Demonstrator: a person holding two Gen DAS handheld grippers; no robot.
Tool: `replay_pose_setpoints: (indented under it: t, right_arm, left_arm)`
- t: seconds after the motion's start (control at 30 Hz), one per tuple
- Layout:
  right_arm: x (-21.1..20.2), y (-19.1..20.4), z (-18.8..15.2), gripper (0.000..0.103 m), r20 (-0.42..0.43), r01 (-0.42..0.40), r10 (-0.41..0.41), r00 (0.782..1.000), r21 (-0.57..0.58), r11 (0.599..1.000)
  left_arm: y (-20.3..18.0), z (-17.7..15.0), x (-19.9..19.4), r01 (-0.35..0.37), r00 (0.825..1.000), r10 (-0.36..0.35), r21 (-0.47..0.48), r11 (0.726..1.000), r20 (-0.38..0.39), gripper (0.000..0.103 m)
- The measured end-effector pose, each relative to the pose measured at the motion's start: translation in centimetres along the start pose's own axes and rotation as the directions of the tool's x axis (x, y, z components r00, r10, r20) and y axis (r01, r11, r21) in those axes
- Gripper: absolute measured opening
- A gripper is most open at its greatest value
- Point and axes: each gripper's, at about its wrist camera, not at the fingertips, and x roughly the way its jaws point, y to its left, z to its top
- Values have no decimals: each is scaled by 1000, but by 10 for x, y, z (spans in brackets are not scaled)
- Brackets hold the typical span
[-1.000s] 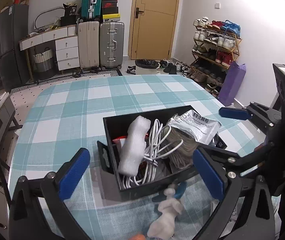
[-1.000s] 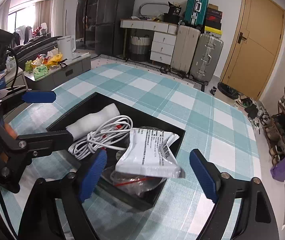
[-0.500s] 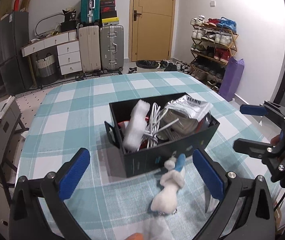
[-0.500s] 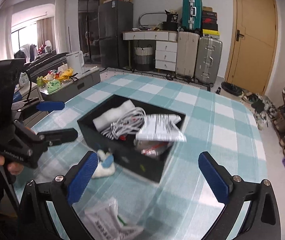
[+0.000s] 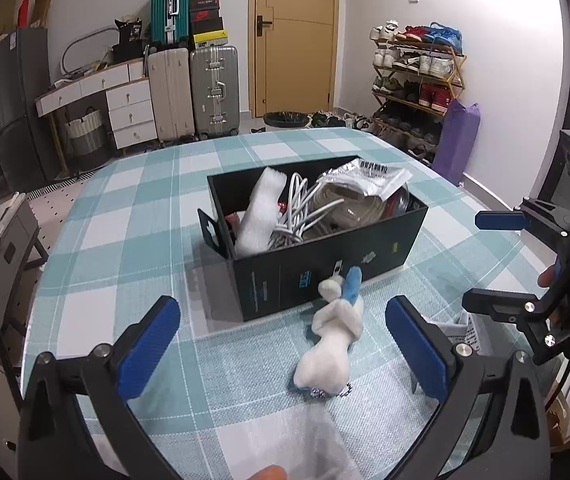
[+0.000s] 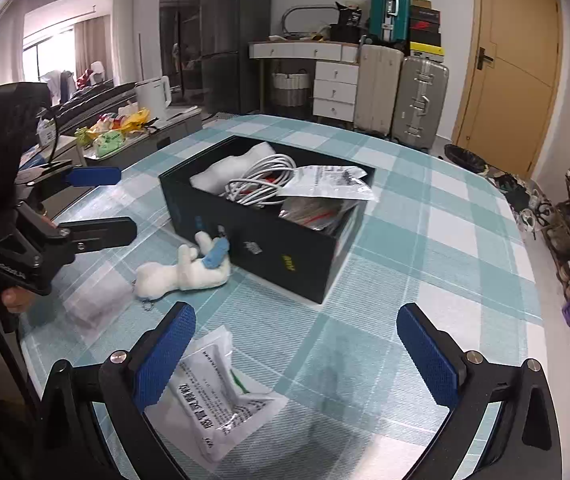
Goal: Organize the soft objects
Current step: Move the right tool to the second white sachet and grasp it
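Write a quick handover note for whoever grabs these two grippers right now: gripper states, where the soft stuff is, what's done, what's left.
Left gripper: open, empty, above the table.
Right gripper: open, empty.
Black box on the checked table already holds a white foam piece, white cable and a printed pouch.
Still outside: white plush toy against the box's near side, a clear bag beside it, a flat white packet by the right gripper.
Next, probably: the plush toy, left gripper lined up.
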Motion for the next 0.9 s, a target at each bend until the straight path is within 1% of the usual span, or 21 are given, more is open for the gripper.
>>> replay_pose_setpoints:
  t: [0.2,0.37,0.63,0.9]
  right_arm:
    - [0,8,-7,102,-15,-11,10,1000,-52,999]
    - [3,6,-12,102,-27,-21,19,999,-54,998]
    - [13,6,-19,102,-85,-46,40,996,-70,996]
    - [19,20,-26,102,-144,-107,90,986,-116,987]
  left_arm:
    - [-1,-3,5,-1,1000,2,5,1000,-17,103]
    - [-1,-5,8,-6,1000,7,11,1000,-30,103]
    - [-2,-10,17,-1,998,1,11,1000,-56,103]
    - [-11,-12,21,16,997,-14,26,1000,-74,103]
